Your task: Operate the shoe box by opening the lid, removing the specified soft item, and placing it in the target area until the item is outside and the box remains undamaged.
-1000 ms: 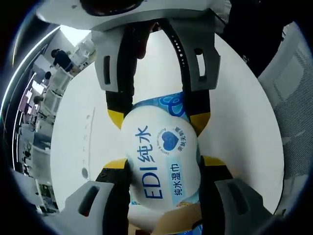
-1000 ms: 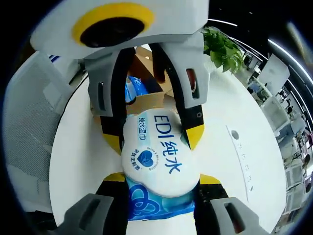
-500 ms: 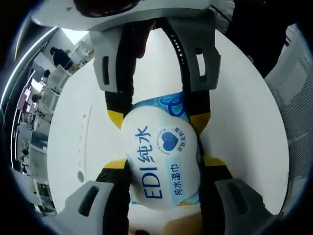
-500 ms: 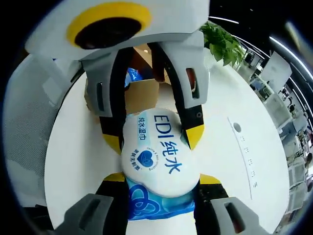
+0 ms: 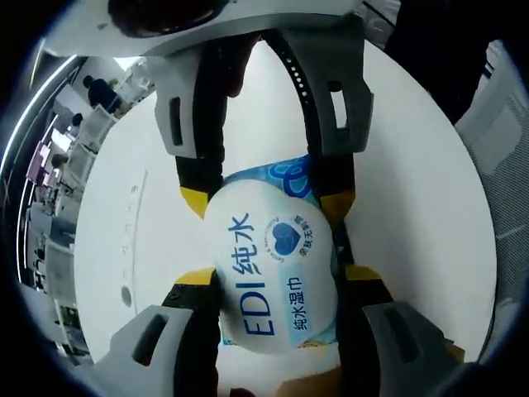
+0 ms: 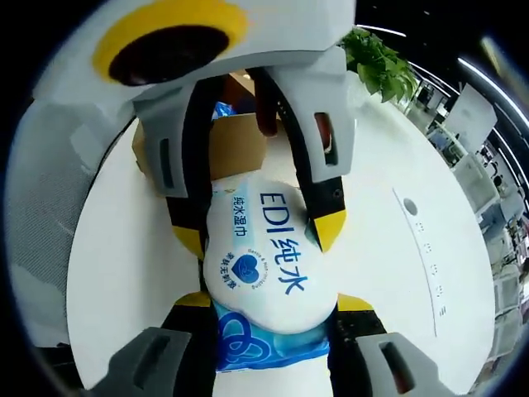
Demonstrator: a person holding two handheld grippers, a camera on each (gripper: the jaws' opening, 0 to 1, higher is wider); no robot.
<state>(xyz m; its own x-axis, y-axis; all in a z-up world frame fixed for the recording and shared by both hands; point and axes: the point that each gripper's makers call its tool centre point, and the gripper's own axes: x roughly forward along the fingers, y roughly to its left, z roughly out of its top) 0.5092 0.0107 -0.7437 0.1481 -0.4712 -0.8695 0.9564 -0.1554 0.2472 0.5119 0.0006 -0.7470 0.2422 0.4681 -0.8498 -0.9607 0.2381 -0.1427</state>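
A soft white and blue wet-wipes pack [image 5: 273, 273] printed "EDI" is held between both grippers above the round white table [image 5: 413, 198]. My left gripper [image 5: 277, 277] is shut on one end of it, the jaws rising from the bottom of the left gripper view. My right gripper [image 5: 269, 203] comes in from the top there and is shut on the other end. In the right gripper view the same pack [image 6: 264, 265] sits between my right gripper [image 6: 274, 302] below and my left gripper [image 6: 258, 233] above. Behind it stands the open brown shoe box [image 6: 235, 145], with something blue inside.
A potted plant [image 6: 376, 62] stands at the table's far side. A row of sockets [image 6: 421, 240] is set into the tabletop. A mesh chair [image 5: 504, 107] stands by the table's edge. Office desks [image 5: 66, 141] lie beyond the table.
Both grippers still hold the pack as before. In the right gripper view the shoe box now sits further off and shows more of its side; the background has shifted with the hands.
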